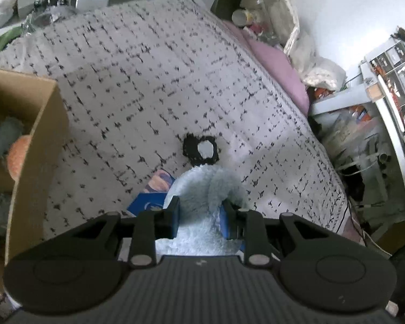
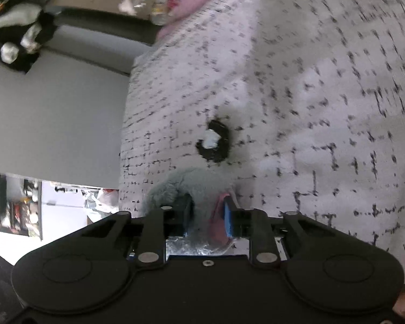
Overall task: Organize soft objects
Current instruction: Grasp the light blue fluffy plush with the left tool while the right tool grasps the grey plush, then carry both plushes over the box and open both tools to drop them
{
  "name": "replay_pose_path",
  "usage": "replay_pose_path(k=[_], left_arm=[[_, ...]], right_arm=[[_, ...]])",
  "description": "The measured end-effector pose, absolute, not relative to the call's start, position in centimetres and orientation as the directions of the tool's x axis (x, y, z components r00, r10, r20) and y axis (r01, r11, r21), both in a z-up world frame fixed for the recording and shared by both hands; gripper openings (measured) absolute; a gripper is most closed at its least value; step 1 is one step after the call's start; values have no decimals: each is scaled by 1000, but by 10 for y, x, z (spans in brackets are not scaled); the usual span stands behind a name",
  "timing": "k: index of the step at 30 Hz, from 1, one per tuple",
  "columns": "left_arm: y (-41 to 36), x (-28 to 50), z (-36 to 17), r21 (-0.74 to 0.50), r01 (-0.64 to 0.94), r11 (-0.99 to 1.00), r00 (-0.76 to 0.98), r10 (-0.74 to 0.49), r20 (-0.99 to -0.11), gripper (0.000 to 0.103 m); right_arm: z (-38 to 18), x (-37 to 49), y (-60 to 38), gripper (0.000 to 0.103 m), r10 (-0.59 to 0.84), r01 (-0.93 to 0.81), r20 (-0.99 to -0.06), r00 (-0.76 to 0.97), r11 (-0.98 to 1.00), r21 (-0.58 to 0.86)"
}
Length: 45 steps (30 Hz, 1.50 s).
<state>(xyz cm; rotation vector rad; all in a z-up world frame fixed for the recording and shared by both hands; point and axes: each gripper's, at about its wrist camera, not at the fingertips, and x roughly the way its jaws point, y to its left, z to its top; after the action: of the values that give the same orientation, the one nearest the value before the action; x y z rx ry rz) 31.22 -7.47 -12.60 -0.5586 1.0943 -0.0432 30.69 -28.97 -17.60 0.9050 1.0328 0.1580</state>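
My left gripper (image 1: 202,217) is shut on a fluffy light-blue cloth (image 1: 202,189) and holds it just above the bed's patterned blanket (image 1: 154,86). My right gripper (image 2: 208,216) is shut on a fluffy grey-blue piece with a pink inner side (image 2: 194,189), at the blanket's left edge (image 2: 310,81). A black scrunchie ring (image 1: 201,149) lies on the blanket just ahead of both grippers; it also shows in the right wrist view (image 2: 216,143). A cardboard box (image 1: 32,145) at the left holds an orange soft item (image 1: 17,156) and a blue-grey one (image 1: 1,137).
A blue printed packet (image 1: 151,197) lies under the left gripper's cloth. A pink pillow (image 1: 280,64) lies along the bed's far right edge. Cluttered shelves (image 1: 386,81) and bags stand to the right. A grey wall and dark headboard (image 2: 94,24) are left of the bed.
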Motion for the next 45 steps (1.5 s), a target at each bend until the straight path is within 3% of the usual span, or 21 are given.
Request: replay_pose_path(k=[24, 45], left_arm=[[-14, 277, -83, -413, -246, 877, 595, -199, -779, 28], [79, 255, -64, -541, -250, 803, 671, -259, -695, 28]], right_arm=[[-137, 288, -220, 19, 559, 93, -581, 591, 669, 738], [-113, 277, -150, 20, 613, -76, -467, 637, 653, 753]])
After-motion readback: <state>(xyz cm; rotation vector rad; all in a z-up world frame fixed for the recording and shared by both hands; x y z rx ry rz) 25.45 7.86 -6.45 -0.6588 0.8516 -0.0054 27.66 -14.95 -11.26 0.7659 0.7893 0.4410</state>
